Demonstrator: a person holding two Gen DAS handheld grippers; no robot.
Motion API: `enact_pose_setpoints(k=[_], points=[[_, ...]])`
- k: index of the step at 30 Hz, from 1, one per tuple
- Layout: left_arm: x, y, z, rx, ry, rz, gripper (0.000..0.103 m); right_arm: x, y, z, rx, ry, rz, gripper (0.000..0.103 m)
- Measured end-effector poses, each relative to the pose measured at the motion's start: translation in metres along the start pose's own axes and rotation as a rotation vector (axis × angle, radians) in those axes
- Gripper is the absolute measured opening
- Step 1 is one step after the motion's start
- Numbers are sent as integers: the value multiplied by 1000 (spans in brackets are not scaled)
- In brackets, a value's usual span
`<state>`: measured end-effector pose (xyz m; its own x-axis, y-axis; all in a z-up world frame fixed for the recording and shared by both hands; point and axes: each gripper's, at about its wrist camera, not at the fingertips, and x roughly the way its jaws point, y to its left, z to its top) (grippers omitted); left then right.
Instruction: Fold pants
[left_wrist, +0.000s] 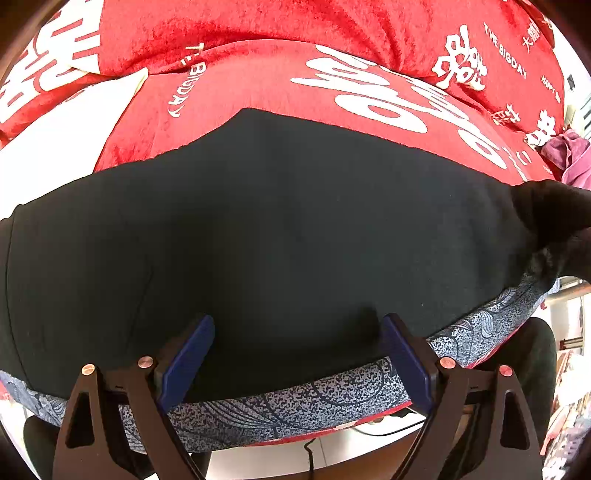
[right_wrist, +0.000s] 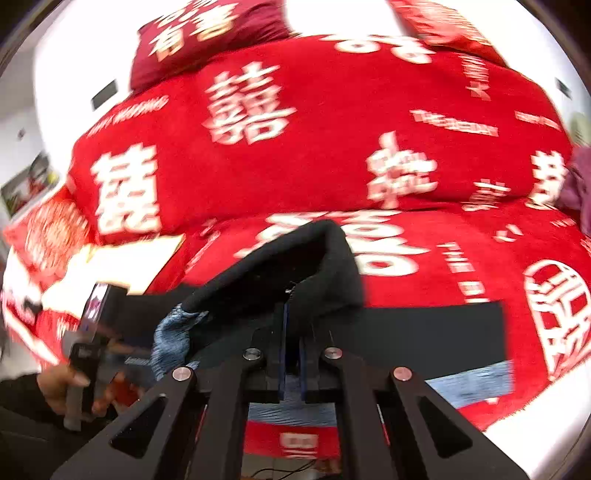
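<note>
The right gripper (right_wrist: 291, 354) is clenching the pants (left_wrist: 277, 236) edge; the left gripper (left_wrist: 295, 362), released beside it, is risking a crooked fold.

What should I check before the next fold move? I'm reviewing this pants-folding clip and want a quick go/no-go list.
1. Right gripper shut on the black pants: ok, cloth pinched and lifted.
2. Left gripper open over the pants: ok, nothing pinched.
3. Pants lying flat under the left gripper: ok.
4. Patterned blue cloth kept out of the right grip: cannot tell, some hangs beside the lifted fold.
5. Red blanket free ahead: ok.
</note>
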<state>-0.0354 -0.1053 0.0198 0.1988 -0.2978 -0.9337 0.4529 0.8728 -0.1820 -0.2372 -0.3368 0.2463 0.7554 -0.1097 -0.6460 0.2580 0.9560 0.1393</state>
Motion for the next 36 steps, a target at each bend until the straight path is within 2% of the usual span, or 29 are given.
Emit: enact_pose_setpoints(k=[2,5,9,11,14,16,17,18,20,23,24,25,26,27,28,29,30,31,32,34,35,36], points=[[1,-1,1,1,2,9,91,-6,-45,10,50,10,-10,5],[2,-3,2,11,8,23,91,0,-104,8,99,39,-18,5],[4,-8,3,41,20,52,91,30,-203,2,191,139,93,6],[5,-10,3,49,24,65,91,55,-250,1,207,213,98,6],[6,-13,5,55,29,84,91,94,-300,-5,261,301,109,9],[7,-14,6,50,33,92,91,114,-316,-9,275,328,92,10],[7,-14,6,46,36,97,91,128,-324,-14,286,366,54,18],[7,-16,7,46,37,101,91,134,-330,-17,302,384,23,27],[7,-19,8,53,37,108,91,126,-341,-18,364,334,12,31],[4,-28,11,70,17,113,91,85,-334,-19,356,225,-197,35],[3,-30,12,74,9,110,91,73,-324,-19,336,187,-209,35],[2,-35,13,80,-1,107,91,63,-310,-20,312,155,-202,35],[2,-40,15,84,-14,101,91,54,-292,-22,276,127,-180,40],[1,-44,17,87,-25,90,91,49,-267,-26,236,112,-119,46],[2,-49,19,92,-31,77,91,50,-250,-30,223,111,-54,64],[5,-55,21,101,-28,69,91,54,-239,-34,222,113,4,76],[7,-57,22,105,-22,67,91,60,-224,-40,216,125,102,76],[10,-59,21,109,-14,69,91,70,-214,-48,195,160,148,76],[12,-59,20,112,-7,75,91,80,-210,-56,172,205,133,76],[13,-56,18,106,0,78,91,98,-220,-71,173,282,2,73],[12,-53,16,101,-1,79,91,105,-237,-83,226,313,-50,54],[11,-49,15,93,-1,85,91,97,-259,-90,335,258,-10,45]])
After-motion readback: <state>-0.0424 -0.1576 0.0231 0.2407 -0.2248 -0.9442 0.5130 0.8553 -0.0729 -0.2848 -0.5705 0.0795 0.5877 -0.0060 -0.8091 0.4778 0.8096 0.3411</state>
